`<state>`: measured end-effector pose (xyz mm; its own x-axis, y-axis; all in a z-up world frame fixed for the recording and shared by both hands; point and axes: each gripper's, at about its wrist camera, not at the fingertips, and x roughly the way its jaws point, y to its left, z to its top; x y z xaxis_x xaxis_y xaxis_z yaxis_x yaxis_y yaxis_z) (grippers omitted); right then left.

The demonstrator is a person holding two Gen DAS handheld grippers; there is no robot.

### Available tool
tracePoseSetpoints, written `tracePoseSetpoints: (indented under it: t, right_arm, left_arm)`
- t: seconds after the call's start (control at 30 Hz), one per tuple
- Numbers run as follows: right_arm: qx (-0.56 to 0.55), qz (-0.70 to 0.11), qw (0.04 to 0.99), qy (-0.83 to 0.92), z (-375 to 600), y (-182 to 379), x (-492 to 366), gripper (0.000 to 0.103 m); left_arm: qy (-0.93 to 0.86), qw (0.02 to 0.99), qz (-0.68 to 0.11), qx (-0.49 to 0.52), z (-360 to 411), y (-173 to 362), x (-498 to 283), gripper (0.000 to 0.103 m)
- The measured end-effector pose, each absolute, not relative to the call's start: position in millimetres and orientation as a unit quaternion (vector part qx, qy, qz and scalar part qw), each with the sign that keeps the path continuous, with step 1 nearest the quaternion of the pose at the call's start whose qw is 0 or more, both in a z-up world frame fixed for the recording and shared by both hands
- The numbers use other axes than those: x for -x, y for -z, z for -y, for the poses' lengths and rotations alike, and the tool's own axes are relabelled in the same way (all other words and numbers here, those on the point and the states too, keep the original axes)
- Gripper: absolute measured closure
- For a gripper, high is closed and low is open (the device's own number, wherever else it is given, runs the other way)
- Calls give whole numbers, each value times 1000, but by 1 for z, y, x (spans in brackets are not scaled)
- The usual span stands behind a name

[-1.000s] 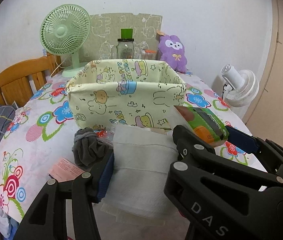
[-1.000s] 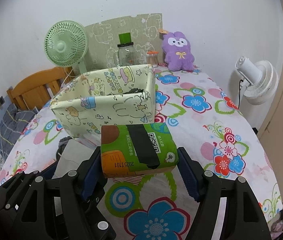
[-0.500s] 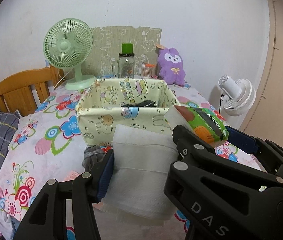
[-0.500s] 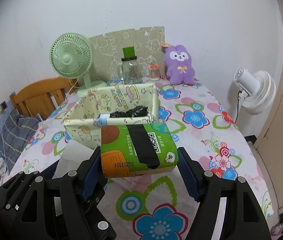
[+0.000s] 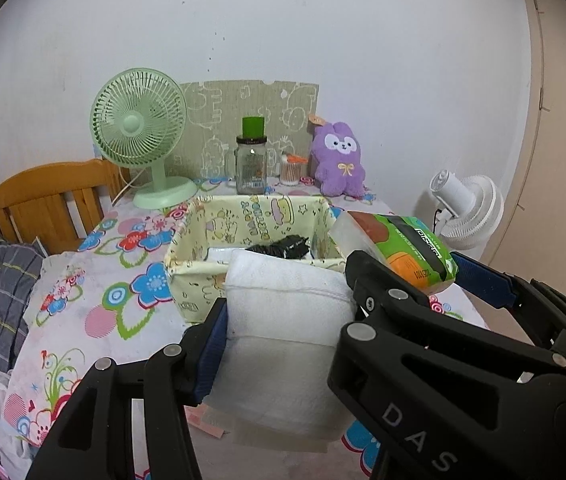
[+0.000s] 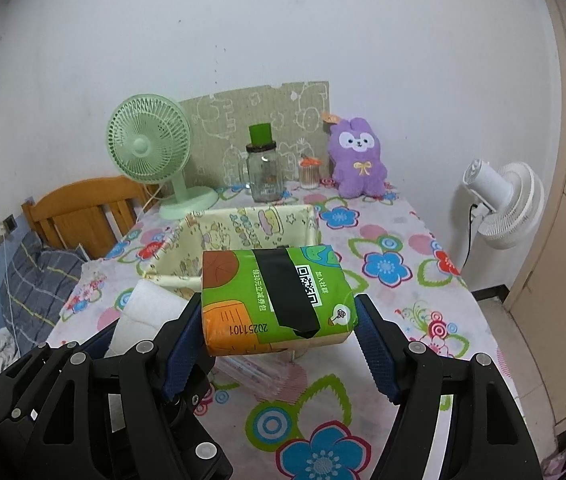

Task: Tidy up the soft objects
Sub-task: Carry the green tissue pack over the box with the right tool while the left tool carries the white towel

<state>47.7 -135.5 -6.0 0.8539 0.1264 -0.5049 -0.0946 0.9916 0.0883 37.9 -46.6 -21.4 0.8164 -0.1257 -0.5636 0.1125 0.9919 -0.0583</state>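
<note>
The step in hand is the carry: both items are held clear of the tabletop (image 6: 395,236) on the near side of the fabric bin (image 5: 251,216), and neither has yet been placed.

The left tool (image 5: 287,320) is clamped on a folded white towel (image 5: 283,344). The blue pad on its left finger presses into the towel's side; the opposite finger is hidden behind the right tool's frame. The right tool (image 6: 279,320) is clamped on a pack of tissues (image 6: 275,292), with a ribbed blue pad against each short end.

The towel is thick, folded in several layers, with a stitched band across its top fold; its lower layers hang loose below the grip. The pack of tissues is a soft green and orange wrapper with a black strip and a printed code, held roughly level.

The bin stands open on the flowered cloth and already holds a dark item (image 5: 279,245) and something white.

The next move probably calls for advancing both items past the near rim, lowering them into free space beside the contents, and only then opening each tool. The towel's hanging layers could catch on the rim.
</note>
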Motion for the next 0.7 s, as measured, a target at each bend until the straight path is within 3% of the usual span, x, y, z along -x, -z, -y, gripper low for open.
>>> tracePoseSetpoints:
  t: [0.7]
  right_arm:
    - [-25,-241,969,-58,113,-20,-55,28]
  left_arm:
    - [47,961,-272,7,24,-2,-48,44]
